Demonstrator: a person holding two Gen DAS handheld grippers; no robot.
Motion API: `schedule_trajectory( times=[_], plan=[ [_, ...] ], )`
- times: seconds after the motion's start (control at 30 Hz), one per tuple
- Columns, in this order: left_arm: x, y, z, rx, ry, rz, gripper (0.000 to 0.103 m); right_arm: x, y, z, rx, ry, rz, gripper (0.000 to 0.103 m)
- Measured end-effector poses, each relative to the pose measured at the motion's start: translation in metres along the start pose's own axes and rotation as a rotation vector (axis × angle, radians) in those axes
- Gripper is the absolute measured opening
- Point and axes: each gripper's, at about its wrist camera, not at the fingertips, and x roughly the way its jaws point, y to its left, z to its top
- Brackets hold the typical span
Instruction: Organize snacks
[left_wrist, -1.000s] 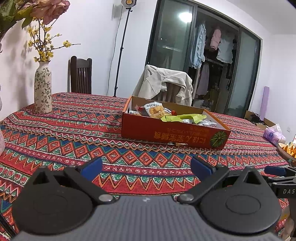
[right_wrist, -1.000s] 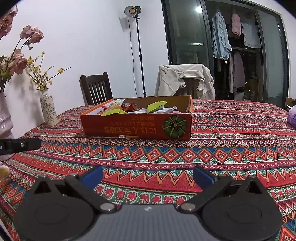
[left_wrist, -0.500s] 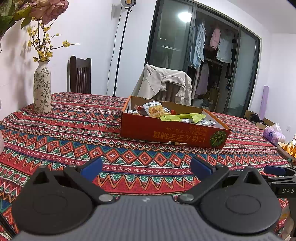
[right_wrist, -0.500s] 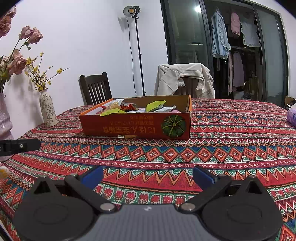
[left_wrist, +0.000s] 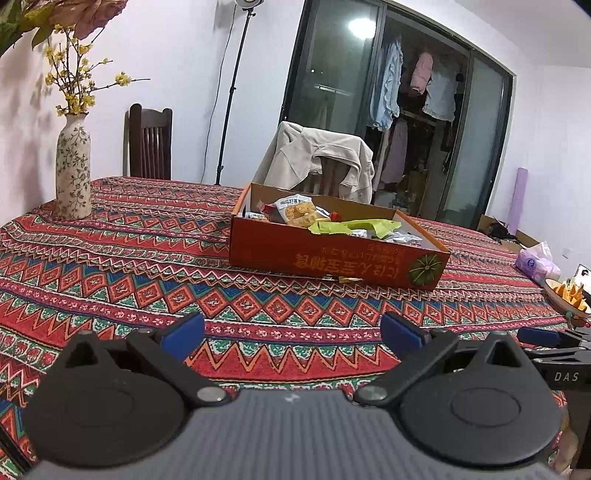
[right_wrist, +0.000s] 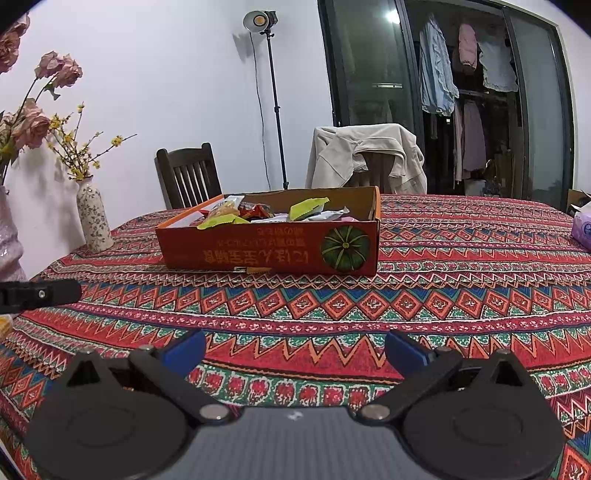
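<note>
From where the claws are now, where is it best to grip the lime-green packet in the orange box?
Probably the raised corner of the lime-green packet: it sticks up above the wall of the orange box, so come from above with the open right claw.

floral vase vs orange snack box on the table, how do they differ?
The floral vase is tall, narrow and upright; the orange snack box is low, wide and flat. The vase holds yellow flower sprigs; the box holds loose snack packets. The vase is cream with a dark leaf print; the box is orange with a green pumpkin picture. Both stand on the patterned tablecloth, apart from each other.
</note>
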Motion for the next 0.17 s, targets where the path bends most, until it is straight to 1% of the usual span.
schedule_trajectory(
  times=[0.17],
  plan=[
    [-0.0038, -0.0011, 0.0007, 0.003, -0.033, 0.026, 0.103, 0.0008, -0.0006, -0.0005, 0.002, 0.001, 0.0, 0.103]
  ],
)
